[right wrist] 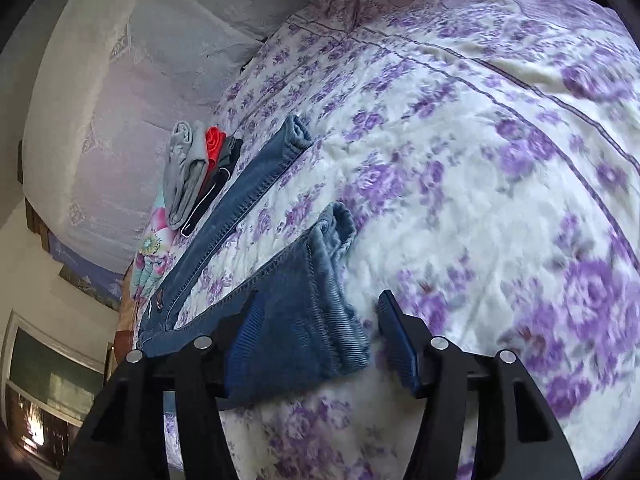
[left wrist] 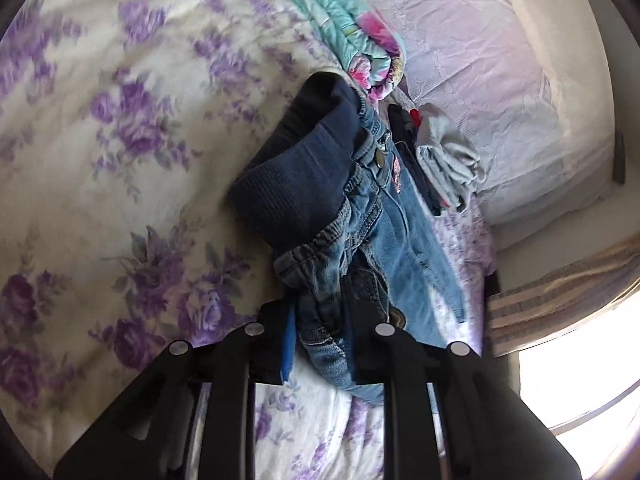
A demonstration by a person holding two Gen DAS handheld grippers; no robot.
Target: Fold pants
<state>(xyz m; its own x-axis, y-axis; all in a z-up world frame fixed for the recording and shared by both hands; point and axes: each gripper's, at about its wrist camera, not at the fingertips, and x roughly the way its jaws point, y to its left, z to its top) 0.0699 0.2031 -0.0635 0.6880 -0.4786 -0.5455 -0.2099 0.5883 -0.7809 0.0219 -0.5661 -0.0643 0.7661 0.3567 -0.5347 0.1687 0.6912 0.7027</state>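
On the flowered bed, the left tongs are clenched on the waistband of the jeans. Denim is soft and limp, moderately heavy; hems and waistband give the firmest hold. The right tongs are spread open over one leg cuff. Only the right view shows both legs splayed apart; only the left shows the waist button.
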